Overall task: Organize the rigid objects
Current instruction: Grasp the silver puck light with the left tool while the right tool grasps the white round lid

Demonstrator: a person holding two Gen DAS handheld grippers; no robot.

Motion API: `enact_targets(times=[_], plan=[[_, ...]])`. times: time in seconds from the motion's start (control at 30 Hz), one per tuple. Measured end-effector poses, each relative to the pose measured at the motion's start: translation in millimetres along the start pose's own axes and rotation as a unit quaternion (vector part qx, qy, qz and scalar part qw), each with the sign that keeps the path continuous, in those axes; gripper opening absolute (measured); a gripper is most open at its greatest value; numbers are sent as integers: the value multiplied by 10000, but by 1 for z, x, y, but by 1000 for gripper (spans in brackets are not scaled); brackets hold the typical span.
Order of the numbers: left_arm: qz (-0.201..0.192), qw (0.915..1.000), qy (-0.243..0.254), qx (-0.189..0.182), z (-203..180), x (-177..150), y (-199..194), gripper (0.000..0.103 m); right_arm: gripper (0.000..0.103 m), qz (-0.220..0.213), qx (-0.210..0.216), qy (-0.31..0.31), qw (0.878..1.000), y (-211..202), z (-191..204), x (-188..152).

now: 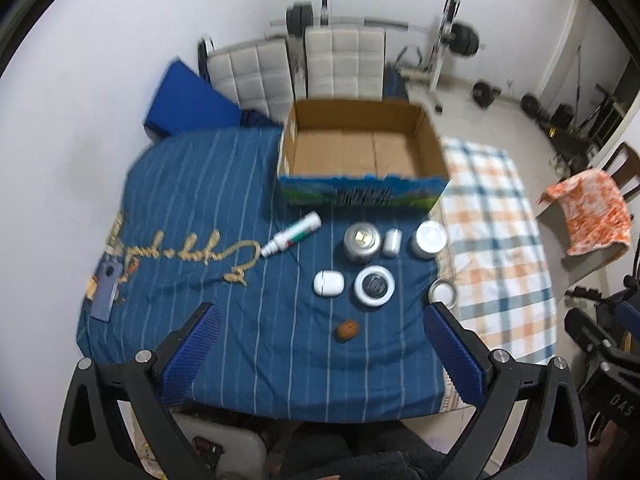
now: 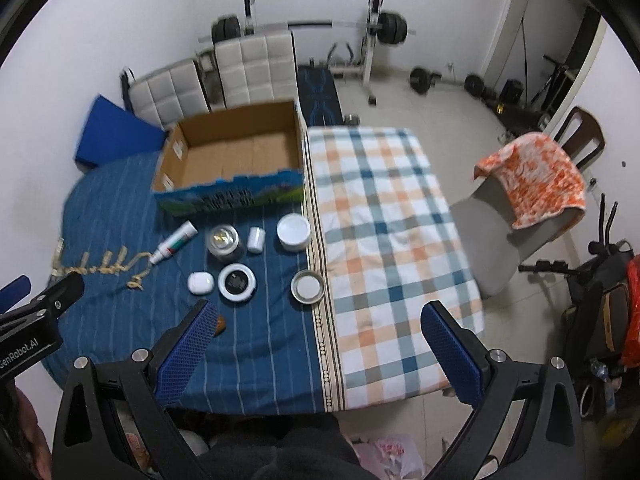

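An empty cardboard box (image 1: 360, 148) (image 2: 236, 152) stands at the back of the blue striped cloth. In front of it lie a white tube (image 1: 292, 236) (image 2: 176, 243), a metal can (image 1: 361, 242) (image 2: 225, 242), a small white bottle (image 1: 392, 242) (image 2: 256, 239), a white jar (image 1: 429, 240) (image 2: 295, 231), a white case (image 1: 329, 283) (image 2: 201, 282), a white ring-shaped disc (image 1: 375, 286) (image 2: 237, 281), a round lid (image 1: 442, 293) (image 2: 308, 287) and a small brown object (image 1: 347, 330) (image 2: 220, 325). My left gripper (image 1: 320, 356) is open and empty, above the near cloth. My right gripper (image 2: 320, 354) is open and empty.
A rope (image 1: 208, 256) (image 2: 108, 266) and a blue tag (image 1: 106, 286) lie on the left of the cloth. A checked cloth (image 1: 496, 240) (image 2: 392, 248) covers the right part. Two padded chairs (image 1: 296, 68) (image 2: 224, 72) stand behind the table. A chair with an orange towel (image 2: 532, 184) stands at the right.
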State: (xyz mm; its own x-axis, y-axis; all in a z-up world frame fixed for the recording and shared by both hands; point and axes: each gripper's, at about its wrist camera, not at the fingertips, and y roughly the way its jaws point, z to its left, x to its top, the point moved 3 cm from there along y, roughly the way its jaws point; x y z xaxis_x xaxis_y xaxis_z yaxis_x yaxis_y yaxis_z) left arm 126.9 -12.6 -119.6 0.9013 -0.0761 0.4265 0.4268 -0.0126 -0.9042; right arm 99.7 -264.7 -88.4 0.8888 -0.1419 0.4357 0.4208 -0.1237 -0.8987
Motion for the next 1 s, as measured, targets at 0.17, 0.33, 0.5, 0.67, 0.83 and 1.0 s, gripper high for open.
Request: enact_targets(times=[0.17, 0.33, 0.5, 0.67, 0.83, 1.0], plan=[[595, 9981, -166, -10, 12, 4, 75, 103, 103, 572, 257, -106, 9980, 95, 23, 10], [1191, 9920, -409, 84, 27, 7, 156, 103, 103, 1379, 315, 108, 9899, 199, 37, 12], [1536, 9878, -255, -39, 17, 22, 212, 103, 103, 1729, 143, 312, 9843, 270, 31, 26], [1840, 9826, -16, -231, -4, 48, 262, 103, 103, 2012, 172, 620, 9774, 312, 15, 49], [2334, 9710, 59, -506, -26, 62, 311, 103, 103, 2319, 249, 661, 9702, 349, 13, 65], [2603, 9644, 52, -473, -41, 71, 348, 103, 101, 2643, 457, 583, 9616, 390, 22, 70]])
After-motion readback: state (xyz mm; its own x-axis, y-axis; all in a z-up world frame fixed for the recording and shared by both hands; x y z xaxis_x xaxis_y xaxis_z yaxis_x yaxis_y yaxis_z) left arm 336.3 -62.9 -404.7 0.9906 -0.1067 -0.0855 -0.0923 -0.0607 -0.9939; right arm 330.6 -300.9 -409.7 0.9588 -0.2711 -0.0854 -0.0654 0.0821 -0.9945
